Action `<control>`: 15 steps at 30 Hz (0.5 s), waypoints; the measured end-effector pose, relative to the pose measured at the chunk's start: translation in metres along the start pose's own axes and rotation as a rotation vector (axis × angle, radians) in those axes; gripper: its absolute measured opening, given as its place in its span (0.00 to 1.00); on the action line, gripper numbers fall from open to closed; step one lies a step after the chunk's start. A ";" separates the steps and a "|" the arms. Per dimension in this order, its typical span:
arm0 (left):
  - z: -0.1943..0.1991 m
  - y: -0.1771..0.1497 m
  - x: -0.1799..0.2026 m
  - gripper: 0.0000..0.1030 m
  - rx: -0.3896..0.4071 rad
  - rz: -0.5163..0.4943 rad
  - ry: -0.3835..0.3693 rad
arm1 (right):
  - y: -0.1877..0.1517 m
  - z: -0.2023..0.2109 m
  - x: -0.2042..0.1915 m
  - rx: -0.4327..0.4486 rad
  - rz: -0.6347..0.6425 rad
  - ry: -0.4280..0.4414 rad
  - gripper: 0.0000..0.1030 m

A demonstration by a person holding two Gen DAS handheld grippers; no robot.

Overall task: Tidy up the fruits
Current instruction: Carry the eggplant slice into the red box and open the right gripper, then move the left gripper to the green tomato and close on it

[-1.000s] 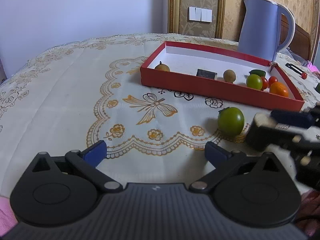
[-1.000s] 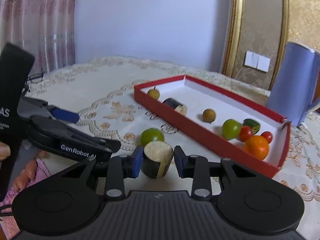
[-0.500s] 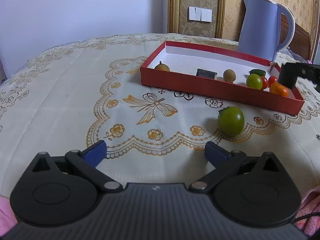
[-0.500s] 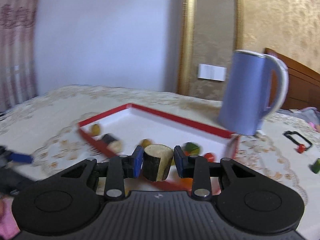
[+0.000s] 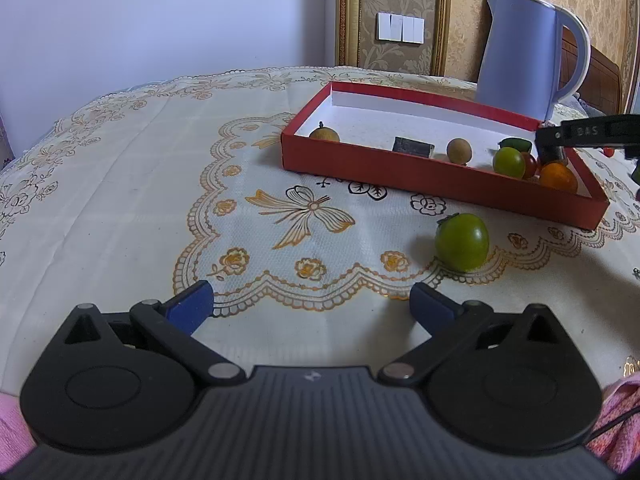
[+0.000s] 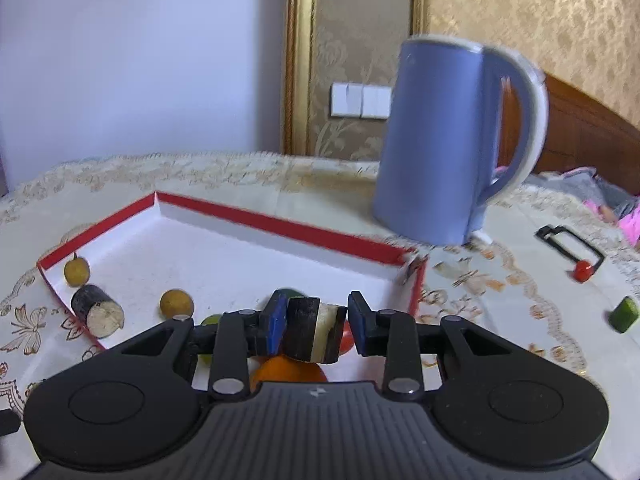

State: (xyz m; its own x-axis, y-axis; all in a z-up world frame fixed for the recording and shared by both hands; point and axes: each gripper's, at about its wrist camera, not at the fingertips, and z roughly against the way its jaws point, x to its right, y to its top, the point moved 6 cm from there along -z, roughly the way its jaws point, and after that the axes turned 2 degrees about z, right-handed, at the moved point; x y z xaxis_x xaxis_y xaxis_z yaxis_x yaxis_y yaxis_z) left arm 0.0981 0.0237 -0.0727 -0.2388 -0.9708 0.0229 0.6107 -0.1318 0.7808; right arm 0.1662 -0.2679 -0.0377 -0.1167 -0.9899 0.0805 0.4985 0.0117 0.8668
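Orange half-hidden — behind cane piece, fingers

Gripper fingers: matt blue pads. Between them: matt dark-skinned cut piece. Beyond: red cardboard tray, glossy plastic kettle.

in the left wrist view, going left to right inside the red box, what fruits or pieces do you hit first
stemmed brown fruit → dark cut piece → round brown fruit → green tomato → orange fruit, all in the red box
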 end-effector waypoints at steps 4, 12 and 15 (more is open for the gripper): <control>0.000 0.000 0.000 1.00 0.000 0.000 0.000 | -0.002 -0.006 -0.003 -0.014 0.002 0.004 0.32; 0.000 0.000 0.000 1.00 0.000 0.000 0.000 | 0.002 0.045 0.002 0.070 0.002 -0.026 0.74; 0.000 0.000 0.000 1.00 0.000 0.000 0.000 | -0.012 0.083 -0.002 0.068 0.035 0.029 0.74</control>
State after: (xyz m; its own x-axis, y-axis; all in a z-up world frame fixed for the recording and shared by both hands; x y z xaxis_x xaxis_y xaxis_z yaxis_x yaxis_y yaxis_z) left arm 0.0981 0.0239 -0.0726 -0.2391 -0.9707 0.0228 0.6106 -0.1321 0.7809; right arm 0.0898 -0.2539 -0.0073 -0.0753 -0.9924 0.0977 0.4420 0.0546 0.8954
